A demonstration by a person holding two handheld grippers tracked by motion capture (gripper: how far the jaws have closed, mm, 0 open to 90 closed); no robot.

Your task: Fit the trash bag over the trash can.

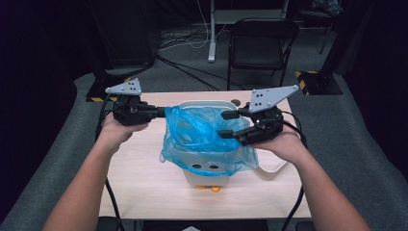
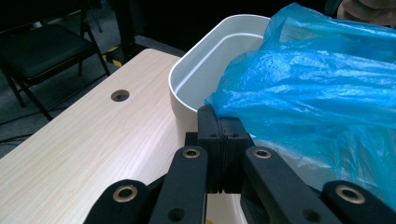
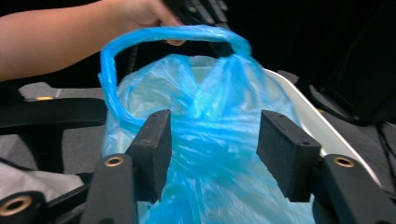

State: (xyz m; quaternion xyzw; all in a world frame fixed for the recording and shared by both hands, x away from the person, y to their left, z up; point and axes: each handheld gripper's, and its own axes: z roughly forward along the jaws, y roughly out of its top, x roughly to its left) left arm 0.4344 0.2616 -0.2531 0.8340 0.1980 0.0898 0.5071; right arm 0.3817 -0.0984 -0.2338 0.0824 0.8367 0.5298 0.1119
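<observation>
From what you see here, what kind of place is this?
Probably a lab or recording studio, not a home: dark curtained walls, loose cables on the grey carpet, a folding chair, and one wooden table holding a white bin with a blue bag.

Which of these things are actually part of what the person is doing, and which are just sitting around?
In use:
blue plastic bag
white bin that the bag is going over
left claw, shut on the bag's edge
right claw, open around the bag

Just lying about:
black folding chair
cables on the floor
</observation>
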